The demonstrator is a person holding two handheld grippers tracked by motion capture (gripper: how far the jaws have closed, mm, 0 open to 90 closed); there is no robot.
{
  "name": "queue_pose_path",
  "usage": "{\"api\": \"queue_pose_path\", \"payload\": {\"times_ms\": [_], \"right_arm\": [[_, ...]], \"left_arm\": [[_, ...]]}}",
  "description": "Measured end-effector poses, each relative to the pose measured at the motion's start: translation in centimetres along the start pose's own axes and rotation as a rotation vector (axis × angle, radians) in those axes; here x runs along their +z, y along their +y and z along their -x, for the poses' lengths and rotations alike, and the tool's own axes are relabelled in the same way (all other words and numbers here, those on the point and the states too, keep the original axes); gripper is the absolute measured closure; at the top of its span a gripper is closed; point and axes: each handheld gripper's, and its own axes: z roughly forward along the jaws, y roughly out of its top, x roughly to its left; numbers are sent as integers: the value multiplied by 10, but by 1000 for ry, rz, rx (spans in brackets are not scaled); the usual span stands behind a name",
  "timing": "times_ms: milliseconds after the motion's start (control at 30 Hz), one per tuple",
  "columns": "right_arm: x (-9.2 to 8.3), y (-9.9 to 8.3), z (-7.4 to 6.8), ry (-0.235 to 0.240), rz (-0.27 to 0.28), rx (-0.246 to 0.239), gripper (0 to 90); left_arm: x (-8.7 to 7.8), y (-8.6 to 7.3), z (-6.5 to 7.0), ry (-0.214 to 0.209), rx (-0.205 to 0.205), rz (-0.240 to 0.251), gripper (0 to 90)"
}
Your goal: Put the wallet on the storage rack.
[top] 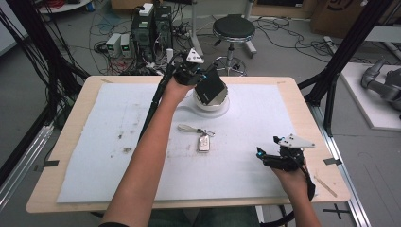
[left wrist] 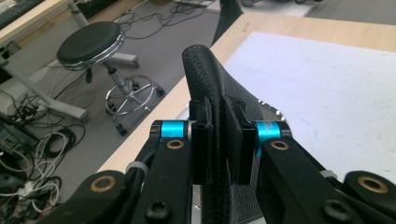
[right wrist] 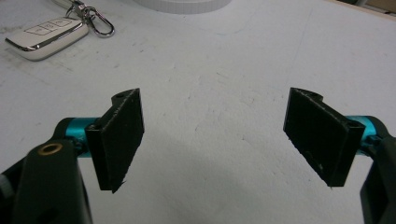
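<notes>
left gripper (left wrist: 219,140) jaws pinched tight on a black leather wallet (left wrist: 210,79), which stands on edge between the pads with its stitched spine up and its long axis running away from the hand; from above, the wallet (top: 210,86) hangs tilted just over the white dish (top: 211,105) at the far side of the white mat (top: 94,142). right gripper (right wrist: 212,135) jaws wide apart, nothing between them, low over the mat near the front right corner (top: 279,158). key fob (top: 204,142) with its ring lies flat mid-mat, between the two hands, well apart from the wallet.
</notes>
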Motion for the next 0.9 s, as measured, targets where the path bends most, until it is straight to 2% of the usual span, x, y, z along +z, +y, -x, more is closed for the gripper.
{"api": "queue_pose_path", "payload": {"times_ms": [100,267,433,567,733,900], "right_arm": [[0,-1,1,0,-2,0,207],[1,-1,1,1,-4,0,207],[1,0,-1,4,-6,-5,206],[2,0,-2,4,-4,-5,207],[2,0,-2,7,-7,-5,207],[2,0,-1,6,-7,-4,207]], "left_arm": [[5,-6,-3,10,-9,-9,812],[9,-16,-5,22,-40,16,804],[12,-17,-7,50,-61,10,803],[15,-15,-3,83,-47,16,807],[21,-16,-2,88,-63,16,807],[27,-19,0,91,-28,-16,762]]}}
